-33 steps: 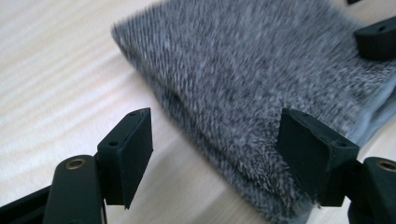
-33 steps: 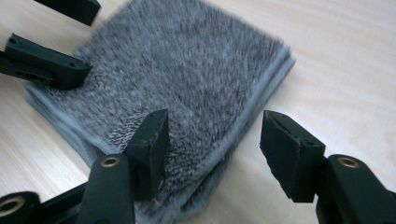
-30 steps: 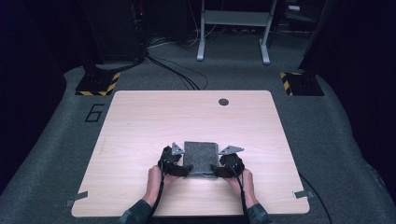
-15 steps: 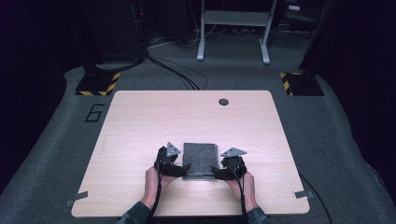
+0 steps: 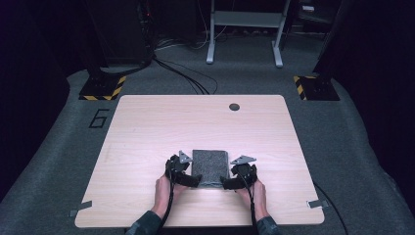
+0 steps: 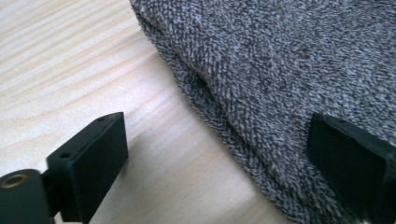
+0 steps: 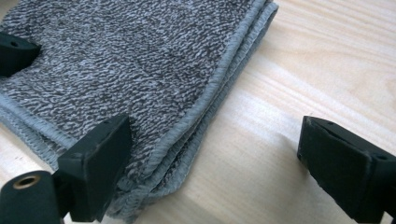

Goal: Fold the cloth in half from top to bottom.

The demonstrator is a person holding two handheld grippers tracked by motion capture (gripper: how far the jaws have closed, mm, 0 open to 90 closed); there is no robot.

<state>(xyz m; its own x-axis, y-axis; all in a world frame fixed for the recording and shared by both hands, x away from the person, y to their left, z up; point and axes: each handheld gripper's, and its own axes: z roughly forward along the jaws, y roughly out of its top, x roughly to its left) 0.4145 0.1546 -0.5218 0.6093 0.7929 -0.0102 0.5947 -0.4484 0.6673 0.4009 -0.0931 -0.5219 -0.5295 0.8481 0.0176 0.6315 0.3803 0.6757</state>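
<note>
A folded grey towel [image 5: 210, 164] lies flat on the wooden table [image 5: 147, 127], near the front edge. My left gripper [image 5: 188, 179] is at its near left corner and my right gripper [image 5: 229, 182] at its near right corner. In the left gripper view the gripper [image 6: 219, 168] is open; the towel's [image 6: 280, 70] folded edge runs between the jaws, one jaw over the cloth and the other over bare wood. In the right gripper view the gripper [image 7: 222, 168] is open astride the towel's [image 7: 140, 60] hemmed corner. Neither holds anything.
A small dark round disc [image 5: 234, 106] sits in the table near its far edge. Tape strips [image 5: 315, 203] mark the front corners. On the floor beyond are cables [image 5: 186, 73] and yellow-black striped bases [image 5: 103, 88].
Both hands have shifted only slightly at the towel's near corners. The towel lies where it did.
</note>
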